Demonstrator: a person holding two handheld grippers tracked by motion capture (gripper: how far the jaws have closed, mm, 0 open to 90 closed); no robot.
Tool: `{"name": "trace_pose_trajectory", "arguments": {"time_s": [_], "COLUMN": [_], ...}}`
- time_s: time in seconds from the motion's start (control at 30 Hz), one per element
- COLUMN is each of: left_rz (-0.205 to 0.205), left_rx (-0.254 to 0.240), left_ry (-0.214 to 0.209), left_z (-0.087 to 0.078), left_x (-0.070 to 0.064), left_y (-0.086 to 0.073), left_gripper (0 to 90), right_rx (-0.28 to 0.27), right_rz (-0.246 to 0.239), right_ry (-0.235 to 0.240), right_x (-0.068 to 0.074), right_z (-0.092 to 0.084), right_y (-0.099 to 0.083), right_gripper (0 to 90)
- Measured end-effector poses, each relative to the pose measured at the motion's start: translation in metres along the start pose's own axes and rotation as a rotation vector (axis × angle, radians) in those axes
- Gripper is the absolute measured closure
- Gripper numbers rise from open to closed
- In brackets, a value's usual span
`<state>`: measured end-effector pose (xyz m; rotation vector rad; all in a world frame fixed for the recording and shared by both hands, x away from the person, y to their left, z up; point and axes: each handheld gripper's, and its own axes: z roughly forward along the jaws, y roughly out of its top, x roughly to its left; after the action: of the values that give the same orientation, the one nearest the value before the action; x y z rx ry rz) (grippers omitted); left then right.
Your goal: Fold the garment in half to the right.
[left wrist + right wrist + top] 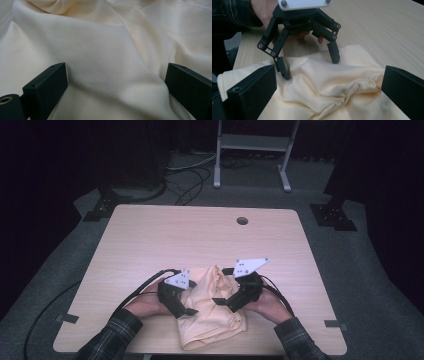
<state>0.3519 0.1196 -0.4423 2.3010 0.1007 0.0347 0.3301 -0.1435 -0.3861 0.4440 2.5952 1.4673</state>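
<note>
Rumpled, seemingly fine-ribbed cream cloth [212, 307]

Crumpled pale-yellow garment [212, 307], perhaps shorts

Dim room, dark vignetted corners; table [200, 235] evenly lit; near jaws soft-focused, slight grain.

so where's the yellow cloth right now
In the high view the yellow cloth lies crumpled at the table's near edge, between the left gripper and right gripper.
</note>
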Motion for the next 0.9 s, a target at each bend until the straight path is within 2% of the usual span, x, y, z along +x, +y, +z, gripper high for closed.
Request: {"name": "trace_pose_trajectory", "arguments": {"time_s": [0.1,0.13,0.17,0.23,0.3,0.33,0.37,0.4,0.43,0.47,0.5,0.53,0.6,0.8,0.87,0.9], "left_rz": [0.007,0.014,0.014,0.021,0.023,0.024,0.024,0.025,0.027,0.027,0.027,0.023,0.021,0.011,0.001,0.001], "left_rx": [0.000,0.004,0.004,0.005,0.005,0.004,0.004,0.005,0.005,0.005,0.005,0.003,0.002,-0.001,-0.003,-0.003], "left_ry": [-0.006,-0.011,-0.011,-0.012,-0.011,-0.010,-0.010,-0.009,-0.009,-0.007,-0.007,-0.003,0.004,0.020,0.026,0.026], "left_z": [-0.002,-0.004,-0.004,-0.004,-0.004,-0.004,-0.004,-0.004,-0.004,-0.004,-0.004,-0.004,-0.005,-0.007,-0.007,-0.007], "left_x": [0.003,0.004,0.004,0.004,0.004,0.004,0.004,0.004,0.004,0.004,0.004,0.004,0.004,0.006,0.006,0.006], "left_y": [-0.002,-0.003,-0.003,-0.003,-0.003,-0.003,-0.003,-0.003,-0.003,-0.003,-0.003,-0.004,-0.004,-0.006,-0.006,-0.006], "left_gripper": [4.3,4.2,4.3,4.2,4.2,4.2,4.2,4.2,4.2,4.2,4.1,4.0,3.9,3.8,3.9,3.9], "right_rx": [0.011,0.020,0.020,0.052,0.054,0.060,0.060,0.080,0.080,0.115,0.115,0.157,0.171,0.183,0.162,0.162], "right_rz": [-0.009,-0.010,-0.010,-0.007,-0.008,0.003,0.003,0.015,0.015,0.016,0.016,0.013,0.013,0.036,0.042,0.042], "right_ry": [0.016,0.021,0.021,0.023,0.022,0.012,0.012,0.010,0.010,0.003,0.003,-0.003,-0.006,-0.036,-0.044,-0.044], "right_x": [-0.005,-0.011,-0.011,-0.018,-0.020,-0.025,-0.025,-0.030,-0.030,-0.033,-0.033,-0.036,-0.038,-0.043,-0.043,-0.043], "right_z": [0.010,0.020,0.020,0.037,0.043,0.054,0.054,0.063,0.063,0.070,0.070,0.072,0.069,0.050,0.038,0.038], "right_y": [0.006,0.010,0.010,0.014,0.014,0.011,0.011,0.007,0.007,0.002,0.002,-0.003,-0.006,-0.023,-0.032,-0.032], "right_gripper": [0.0,0.0,0.0,0.0,0.0,0.0,0.0,0.0,0.0,0.0,0.0,0.0,0.0,0.2,0.6,0.6]}}
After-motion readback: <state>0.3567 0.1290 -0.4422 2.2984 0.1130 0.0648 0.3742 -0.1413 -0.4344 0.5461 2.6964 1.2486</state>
